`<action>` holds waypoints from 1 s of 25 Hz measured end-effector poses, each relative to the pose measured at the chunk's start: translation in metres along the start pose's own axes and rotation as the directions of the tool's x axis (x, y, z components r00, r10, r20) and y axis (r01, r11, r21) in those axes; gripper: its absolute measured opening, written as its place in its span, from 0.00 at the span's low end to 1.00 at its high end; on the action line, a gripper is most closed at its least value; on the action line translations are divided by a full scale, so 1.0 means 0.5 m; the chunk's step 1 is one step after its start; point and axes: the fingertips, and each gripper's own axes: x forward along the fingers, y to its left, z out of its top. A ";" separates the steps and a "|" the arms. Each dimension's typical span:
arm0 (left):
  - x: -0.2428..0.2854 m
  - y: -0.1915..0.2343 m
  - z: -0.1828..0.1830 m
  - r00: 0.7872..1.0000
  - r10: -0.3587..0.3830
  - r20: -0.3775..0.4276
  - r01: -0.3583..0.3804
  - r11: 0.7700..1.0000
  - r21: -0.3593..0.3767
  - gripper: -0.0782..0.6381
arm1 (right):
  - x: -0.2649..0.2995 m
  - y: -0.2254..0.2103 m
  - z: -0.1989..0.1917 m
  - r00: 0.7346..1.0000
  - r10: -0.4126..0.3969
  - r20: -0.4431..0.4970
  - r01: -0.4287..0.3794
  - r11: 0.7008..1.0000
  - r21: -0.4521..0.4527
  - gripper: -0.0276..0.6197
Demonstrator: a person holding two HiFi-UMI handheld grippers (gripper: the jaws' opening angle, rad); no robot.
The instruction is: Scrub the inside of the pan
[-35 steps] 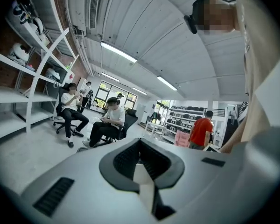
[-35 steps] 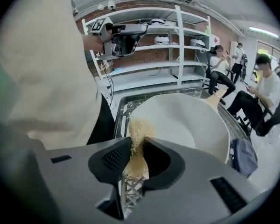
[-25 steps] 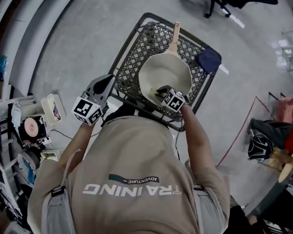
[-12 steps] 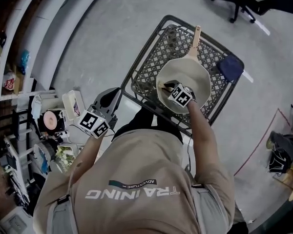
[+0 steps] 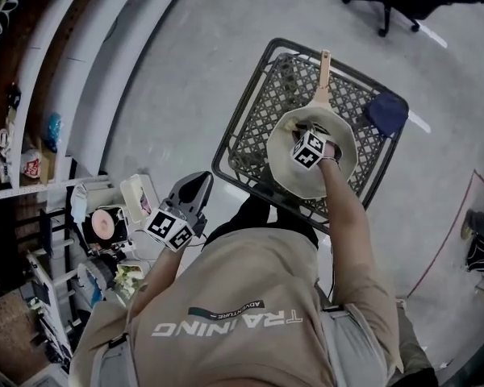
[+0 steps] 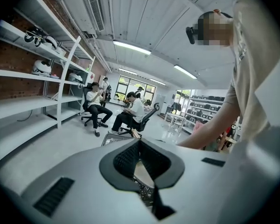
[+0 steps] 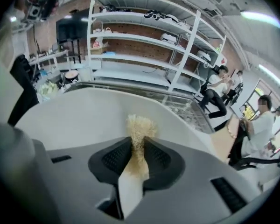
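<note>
A cream pan [image 5: 339, 172] with a wooden handle [image 5: 324, 69] lies in a black wire basket [image 5: 258, 127]. My right gripper [image 5: 301, 131] is inside the pan, near the handle side. It is shut on a brush [image 7: 139, 127] with a white handle, and the straw-coloured bristles stick out past the jaws against the pan's inner wall [image 7: 79, 115]. My left gripper [image 5: 200, 181] hangs off to the left, outside the basket. Its jaws [image 6: 140, 143] are shut with nothing in them, and the basket shows past them.
A blue cloth [image 5: 385, 113] lies at the basket's right corner. White shelving [image 5: 73, 71] runs along the left, with a cluttered stand [image 5: 105, 226] below it. Two people sit on office chairs [image 6: 130, 115] further off. Grey floor surrounds the basket.
My right gripper has slid with the brush from the pan's near side across to the handle side. The left gripper has stayed beside the person's left.
</note>
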 end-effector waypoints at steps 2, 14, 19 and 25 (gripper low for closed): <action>0.010 -0.005 -0.002 1.000 -0.027 -0.009 0.027 1.000 0.014 0.13 | -0.012 -0.056 -0.030 0.991 -0.119 -0.066 0.118 0.993 -0.025 0.19; 0.107 -0.019 0.042 0.983 -0.171 0.061 0.169 0.985 0.044 0.13 | -0.117 -0.093 -0.247 0.854 -0.214 -0.473 0.187 0.977 -0.106 0.19; 0.126 -0.014 0.036 0.975 -0.204 0.089 0.202 0.979 0.024 0.13 | -0.140 -0.004 -0.301 0.784 -0.052 -0.618 0.090 0.995 0.031 0.19; 0.151 -0.008 0.057 0.961 -0.246 0.128 0.244 0.969 0.032 0.13 | -0.175 0.094 -0.332 0.718 0.145 -0.681 -0.020 0.982 0.187 0.19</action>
